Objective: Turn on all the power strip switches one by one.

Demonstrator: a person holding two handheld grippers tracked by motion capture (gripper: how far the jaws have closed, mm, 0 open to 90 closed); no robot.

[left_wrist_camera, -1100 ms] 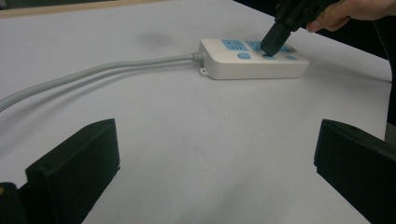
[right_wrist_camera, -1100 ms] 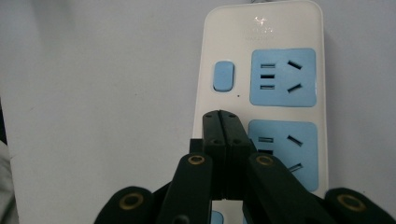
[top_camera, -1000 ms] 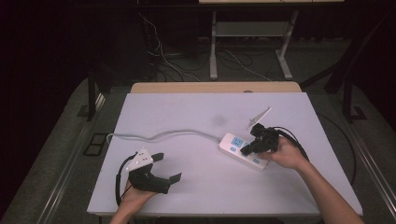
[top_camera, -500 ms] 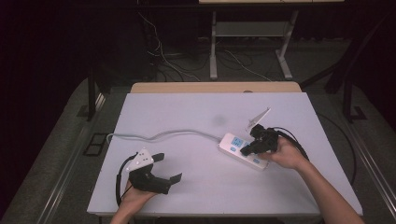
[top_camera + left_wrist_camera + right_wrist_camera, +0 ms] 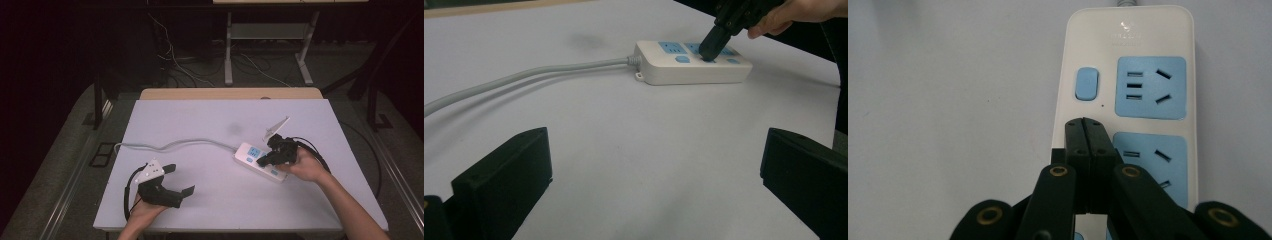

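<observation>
A white power strip (image 5: pixel 260 161) with blue sockets and blue switches lies on the right half of the table, its grey cord (image 5: pixel 170 146) running off to the left. My right gripper (image 5: pixel 262 161) is shut, jaws pressed together with nothing between them, and its tip rests on top of the power strip (image 5: pixel 1128 90) at the second switch, just below the first blue switch (image 5: pixel 1085 83). From the left gripper view the power strip (image 5: pixel 691 62) shows far off with the right gripper (image 5: pixel 710 50) on it. My left gripper (image 5: pixel 181 182) sits open near the front left, jaws wide apart and empty.
The white table (image 5: pixel 200 120) has a wooden strip (image 5: pixel 230 93) along its far edge. A faint dark smudge (image 5: pixel 234 128) marks the surface behind the strip. Cables and a metal stand sit on the dark floor beyond.
</observation>
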